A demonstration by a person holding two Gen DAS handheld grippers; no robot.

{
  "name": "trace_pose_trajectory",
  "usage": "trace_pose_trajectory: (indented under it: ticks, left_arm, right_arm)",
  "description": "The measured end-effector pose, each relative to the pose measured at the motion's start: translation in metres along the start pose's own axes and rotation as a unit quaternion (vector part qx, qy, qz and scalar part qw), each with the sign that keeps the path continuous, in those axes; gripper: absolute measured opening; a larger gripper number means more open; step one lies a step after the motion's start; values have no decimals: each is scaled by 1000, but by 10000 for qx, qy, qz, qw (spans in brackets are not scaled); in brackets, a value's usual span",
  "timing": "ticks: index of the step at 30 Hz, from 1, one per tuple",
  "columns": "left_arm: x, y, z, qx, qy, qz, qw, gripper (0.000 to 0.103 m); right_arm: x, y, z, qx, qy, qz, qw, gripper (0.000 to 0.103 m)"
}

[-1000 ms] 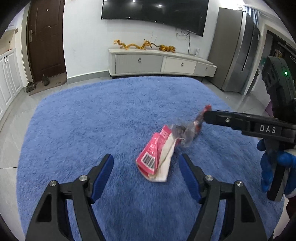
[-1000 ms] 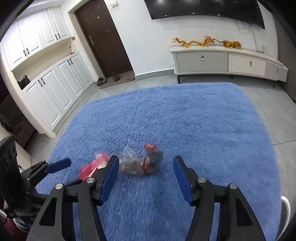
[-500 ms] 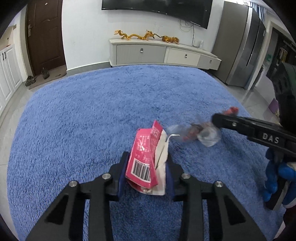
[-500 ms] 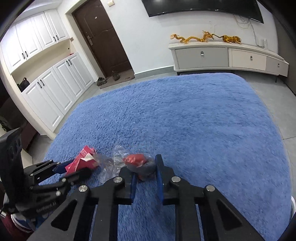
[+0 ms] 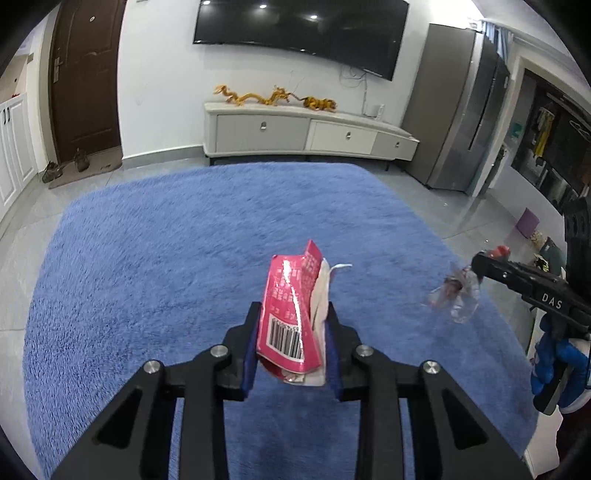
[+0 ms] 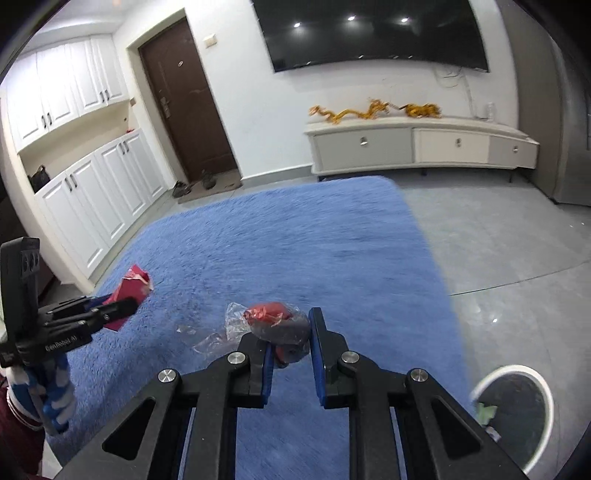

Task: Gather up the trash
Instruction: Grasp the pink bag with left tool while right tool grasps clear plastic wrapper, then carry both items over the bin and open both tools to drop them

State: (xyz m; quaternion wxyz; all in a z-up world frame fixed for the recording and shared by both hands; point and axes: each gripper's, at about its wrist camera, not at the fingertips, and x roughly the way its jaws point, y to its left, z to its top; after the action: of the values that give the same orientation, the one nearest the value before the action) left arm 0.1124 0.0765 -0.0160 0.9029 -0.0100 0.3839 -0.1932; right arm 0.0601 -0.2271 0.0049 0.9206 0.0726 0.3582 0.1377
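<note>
Right wrist view: a white-rimmed bin (image 6: 513, 417) at lower right holds a greenish scrap (image 6: 484, 410). The right gripper (image 6: 291, 347) clamps a crumpled clear wrapper (image 6: 275, 325); the left gripper (image 5: 291, 347), jaws closing, pinches a pink packet (image 5: 291, 314) above the blue rug (image 5: 184, 258).

A blue rug (image 5: 184, 266) covers the middle of the grey tiled floor (image 6: 517, 236). At the upper centre a dark television (image 5: 299, 27) hangs on the white wall, above a low cabinet (image 5: 306, 133) that carries golden dragon figures (image 5: 255, 96). A brown door (image 6: 184, 99) stands at the upper left, with shoes (image 6: 194, 184) before it and white cupboards (image 6: 85, 147) beside it. A grey refrigerator (image 5: 461, 110) is at the upper right.
</note>
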Motion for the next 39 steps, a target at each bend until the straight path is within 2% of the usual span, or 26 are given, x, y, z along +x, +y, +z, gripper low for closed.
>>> trace_pose_trajectory:
  ticks: [7, 12, 16, 20, 28, 32, 34, 36, 38, 39]
  left_arm:
    - [-7, -65, 13, 459, -42, -256, 9986, 29]
    - [8, -132, 24, 954, 91, -624, 9934, 29]
    - [38, -194, 31, 1236, 389, -1067, 9858, 29]
    - [73, -254, 33, 1511, 688, -1308, 9774, 29]
    - [151, -368, 37, 1828, 1335, -1721, 9587, 30]
    - [183, -408, 26, 1908, 1606, -1784, 9518, 30]
    - [197, -420, 21, 1840, 1789, -1875, 9482, 36]
    - [206, -428, 19, 1764, 1920, -1977, 9449, 42]
    - [212, -434, 17, 1697, 1989, -2040, 9434, 55]
    - [214, -437, 17, 1680, 1987, -2034, 9439, 61]
  right_arm:
    - [-57, -56, -11, 372, -459, -409, 9974, 16]
    - [-90, -108, -36, 824, -658, -799, 9912, 16]
    - [-104, -158, -64, 1246, -589, -1221, 9829, 17]
    - [-111, -201, -88, 1653, -450, -1500, 9737, 17]
    - [-101, -270, -125, 2329, -215, -1742, 9565, 17]
    - [-96, -296, -144, 2620, -121, -1798, 9481, 17]
    - [-93, -309, -153, 2770, -68, -1792, 9440, 17]
    - [-92, -317, -162, 2910, -38, -1775, 9401, 20]
    - [-92, -319, -173, 3020, -26, -1800, 9362, 43]
    - [-93, -321, -177, 3079, -39, -1821, 9338, 46]
